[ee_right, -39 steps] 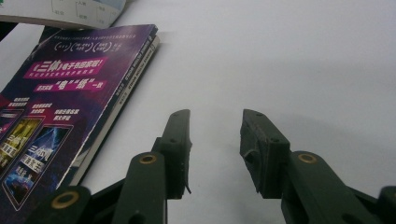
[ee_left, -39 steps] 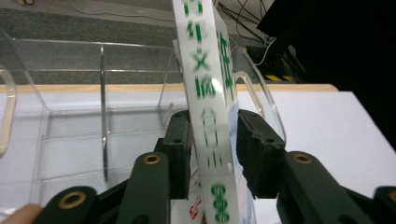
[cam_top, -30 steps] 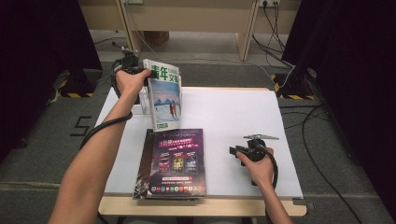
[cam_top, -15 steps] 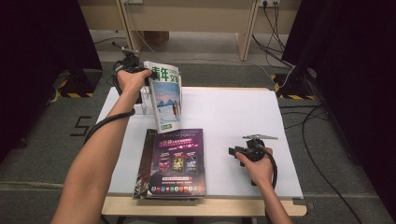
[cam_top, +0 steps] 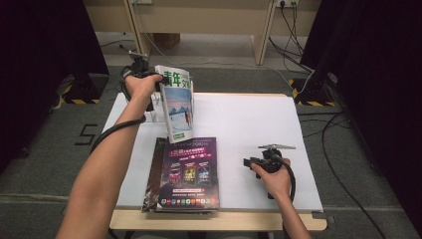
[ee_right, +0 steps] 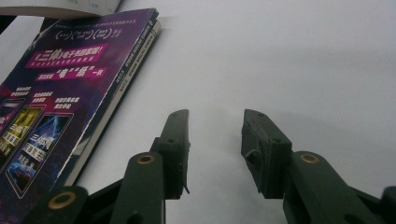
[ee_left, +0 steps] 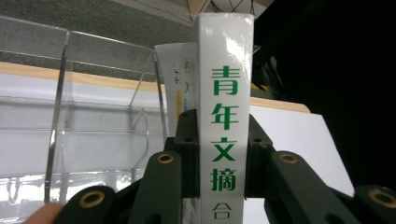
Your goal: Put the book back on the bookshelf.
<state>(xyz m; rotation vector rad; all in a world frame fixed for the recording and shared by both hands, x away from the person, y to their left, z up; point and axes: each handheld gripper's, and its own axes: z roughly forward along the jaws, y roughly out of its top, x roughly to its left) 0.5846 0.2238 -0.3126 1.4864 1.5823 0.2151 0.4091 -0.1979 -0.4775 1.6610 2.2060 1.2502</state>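
Clear acrylic makes up the slotted book stand [ee_left: 93, 126] at the tabletop's far left corner, its thin upright dividers showing plainly in the left gripper view. Just beside it, on its right, the left gripper [cam_top: 160, 85] is clamped on a thick white-spined book with green Chinese characters down the spine [ee_left: 225, 121]. Its jaws have just been closing, and the pads now press the book's two sides with the spine between them. From the high view, the book [cam_top: 177, 102] stands upright near the far left corner, its cover a pale blue landscape under a green title, and the person's left hand [cam_top: 141, 85] grips the tool behind it.

Nearer the front edge, left of centre, a glossy purple magazine with pink and white lettering [cam_top: 190, 172] lies flat on the white tabletop [cam_top: 249, 124]. It rests on a second thin booklet whose edge shows under it in the right gripper view. The upright book's lower corner stands just beyond the magazine's far edge.

Towards the front right corner, the right gripper [cam_top: 249, 163] is held low over the bare tabletop in the person's right hand [cam_top: 272, 175]. Its jaws stand apart with nothing between them, pointing towards the magazine [ee_right: 70, 93] and well apart from it.
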